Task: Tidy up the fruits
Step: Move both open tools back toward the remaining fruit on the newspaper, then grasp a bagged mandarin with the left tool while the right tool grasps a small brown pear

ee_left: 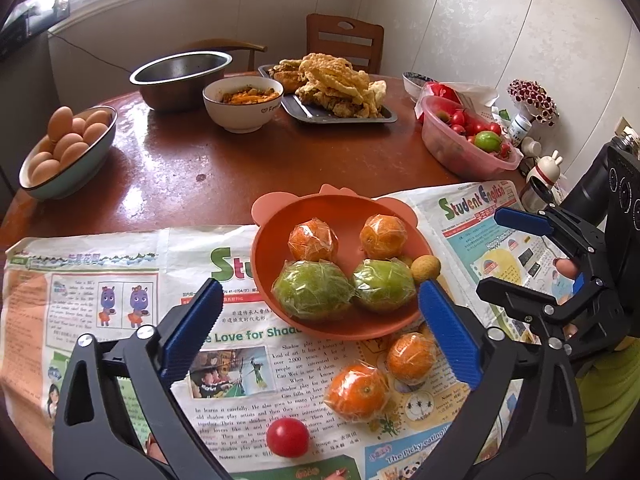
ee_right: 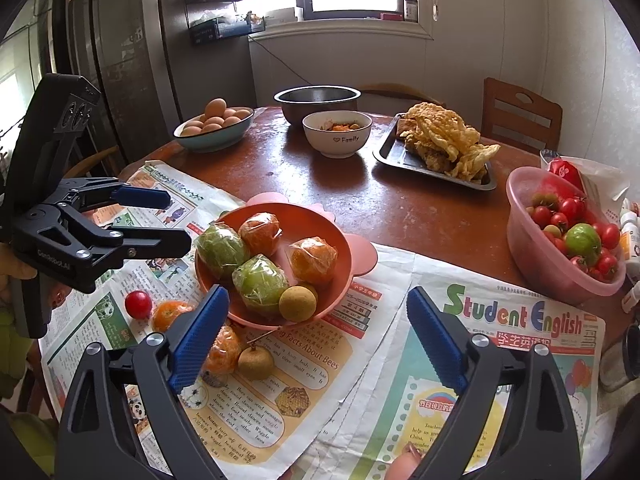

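Both grippers hang with jaws spread wide and empty over a newspaper-covered table: the left gripper [ee_left: 320,332] above loose fruit, the right gripper [ee_right: 316,336] beside the orange plate [ee_right: 344,248]. The job looks about half done. Two wrapped oranges, two wrapped green fruits and a longan [ee_right: 298,303] sit on the plate; two wrapped oranges [ee_left: 358,392], a cherry tomato [ee_left: 288,437] and a second longan [ee_right: 256,362] lie on the newspaper [ee_left: 100,320] just beside it. The fruits are round, with no clear long axis; the loose longan's stem points up.
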Demonstrator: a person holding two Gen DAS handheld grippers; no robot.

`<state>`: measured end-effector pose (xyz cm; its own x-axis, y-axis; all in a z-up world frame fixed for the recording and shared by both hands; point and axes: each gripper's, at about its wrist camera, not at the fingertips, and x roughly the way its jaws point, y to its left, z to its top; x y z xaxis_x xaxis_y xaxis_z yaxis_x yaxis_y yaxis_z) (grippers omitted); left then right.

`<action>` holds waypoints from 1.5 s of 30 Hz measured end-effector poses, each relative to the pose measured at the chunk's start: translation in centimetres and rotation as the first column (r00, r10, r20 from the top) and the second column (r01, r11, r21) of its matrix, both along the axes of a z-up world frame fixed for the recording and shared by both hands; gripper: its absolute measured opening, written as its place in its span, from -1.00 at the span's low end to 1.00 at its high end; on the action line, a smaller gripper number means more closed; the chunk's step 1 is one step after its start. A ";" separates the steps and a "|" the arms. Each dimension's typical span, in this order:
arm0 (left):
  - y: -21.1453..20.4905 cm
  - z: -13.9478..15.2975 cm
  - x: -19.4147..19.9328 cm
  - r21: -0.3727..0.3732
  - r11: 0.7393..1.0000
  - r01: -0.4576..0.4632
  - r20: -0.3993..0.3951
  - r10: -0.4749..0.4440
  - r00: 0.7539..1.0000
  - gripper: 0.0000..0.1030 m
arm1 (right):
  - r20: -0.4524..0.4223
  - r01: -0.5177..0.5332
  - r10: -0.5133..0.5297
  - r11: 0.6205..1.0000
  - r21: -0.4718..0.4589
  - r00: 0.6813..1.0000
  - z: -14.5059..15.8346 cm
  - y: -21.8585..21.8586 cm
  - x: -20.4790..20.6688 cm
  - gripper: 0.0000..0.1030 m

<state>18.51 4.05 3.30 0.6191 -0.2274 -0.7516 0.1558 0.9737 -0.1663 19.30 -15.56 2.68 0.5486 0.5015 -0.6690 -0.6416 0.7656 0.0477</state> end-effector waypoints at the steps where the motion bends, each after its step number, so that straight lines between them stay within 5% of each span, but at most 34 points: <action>1: -0.1 0.1 -0.2 0.001 1.000 -0.001 0.004 0.001 1.000 0.81 | 0.005 0.000 0.000 1.000 0.002 1.000 0.1 -0.1 -0.2 0.77; 45: -2.4 -0.3 -6.7 0.032 0.999 0.011 0.008 -0.011 1.000 0.81 | 0.010 -0.016 0.017 1.000 -0.026 1.000 -0.5 -1.4 -5.6 0.80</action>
<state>11.85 1.67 3.00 0.6232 -0.2103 -0.7533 0.1675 0.9767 -0.1342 13.68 -16.96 2.15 0.5475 0.4934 -0.6759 -0.6546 0.7557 0.0214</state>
